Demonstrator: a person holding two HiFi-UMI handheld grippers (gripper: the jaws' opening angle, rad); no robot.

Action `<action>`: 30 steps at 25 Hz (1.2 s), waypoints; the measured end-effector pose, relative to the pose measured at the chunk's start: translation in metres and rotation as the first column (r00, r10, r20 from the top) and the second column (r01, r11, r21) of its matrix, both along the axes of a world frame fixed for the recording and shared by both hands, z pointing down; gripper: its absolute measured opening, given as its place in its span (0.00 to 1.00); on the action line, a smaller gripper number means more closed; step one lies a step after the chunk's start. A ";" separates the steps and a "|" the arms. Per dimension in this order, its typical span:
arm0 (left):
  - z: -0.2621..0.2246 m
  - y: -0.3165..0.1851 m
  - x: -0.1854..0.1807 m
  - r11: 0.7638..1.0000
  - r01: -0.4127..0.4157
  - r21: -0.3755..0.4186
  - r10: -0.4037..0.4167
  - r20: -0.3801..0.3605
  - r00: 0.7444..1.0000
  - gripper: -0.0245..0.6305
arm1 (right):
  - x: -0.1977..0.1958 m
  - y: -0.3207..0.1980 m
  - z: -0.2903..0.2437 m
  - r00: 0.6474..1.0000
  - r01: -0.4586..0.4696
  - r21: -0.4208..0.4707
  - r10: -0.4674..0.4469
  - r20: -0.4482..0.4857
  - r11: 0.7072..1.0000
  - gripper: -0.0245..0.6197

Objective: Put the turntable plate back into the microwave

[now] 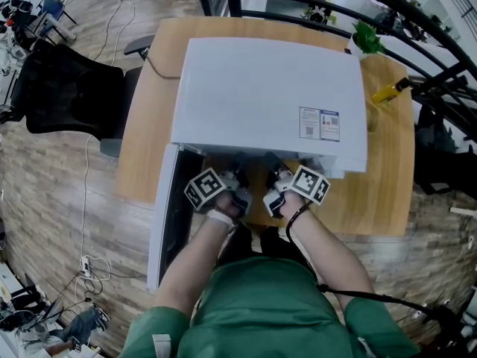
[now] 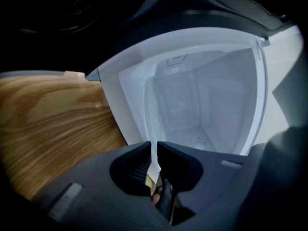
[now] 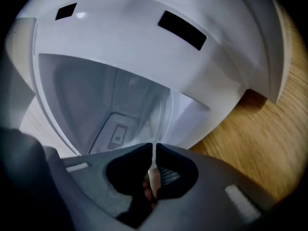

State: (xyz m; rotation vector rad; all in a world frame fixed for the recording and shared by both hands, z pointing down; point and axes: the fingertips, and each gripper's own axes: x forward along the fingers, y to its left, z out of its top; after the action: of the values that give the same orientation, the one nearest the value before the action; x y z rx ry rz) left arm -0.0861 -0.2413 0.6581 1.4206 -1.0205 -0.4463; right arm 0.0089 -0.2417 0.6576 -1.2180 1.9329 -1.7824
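Microwave [image 1: 268, 95]: white, boxy, smooth sheet-metal casing, standing on a light wood-grain worktop [image 1: 380, 192]. Its door [image 1: 168, 215] is swung open to the person's left, with a dark inner face. There is a small rectangular label [image 1: 320, 124] on the casing top, partly white and partly blue; the print is too small to read.

Turntable plate [image 2: 156, 170]: clear glass, seen edge-on as a thin pale sliver. It is held at the mouth of the cavity [image 2: 211, 95], its far part reaching inside as a faint translucent outline. I cannot tell whether it rests on the cavity floor.

Left tool [image 2: 154, 147]: dark matte jaws with ribbed pads, drawn nearly together and clamped on the plate's rim.

Right tool [image 3: 154, 150]: same build, its jaws likewise pinched on the thin glass edge at the plate's other side.

In the head view both tools sit side by side under the front lip of the casing. Each carries a cube with black-and-white square markers, one on the left [image 1: 206, 188] and one on the right [image 1: 311, 183].

Cavity walls are glossy white. A small grey panel [image 3: 117, 134] is set in one wall; its markings are illegible.
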 end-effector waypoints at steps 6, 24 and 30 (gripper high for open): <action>-0.001 -0.001 0.001 1.000 0.004 -0.014 -0.003 0.016 1.000 0.11 | 0.002 -0.003 -0.001 1.000 -0.026 -0.002 0.026 -0.002 1.000 0.08; 0.000 0.008 0.031 0.997 -0.082 0.000 0.082 0.020 0.996 0.13 | 0.025 -0.003 -0.006 0.998 -0.053 0.034 0.054 -0.039 0.998 0.08; -0.001 0.015 0.014 0.999 -0.032 0.006 0.032 0.012 0.999 0.18 | 0.021 -0.002 -0.006 0.998 -0.035 0.036 0.037 -0.049 0.999 0.08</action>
State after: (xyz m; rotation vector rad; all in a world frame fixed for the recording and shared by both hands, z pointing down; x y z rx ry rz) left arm -0.0722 -0.2267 0.6569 1.4447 -1.0052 -0.4183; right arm 0.0294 -0.2437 0.6514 -1.2888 1.9475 -1.7088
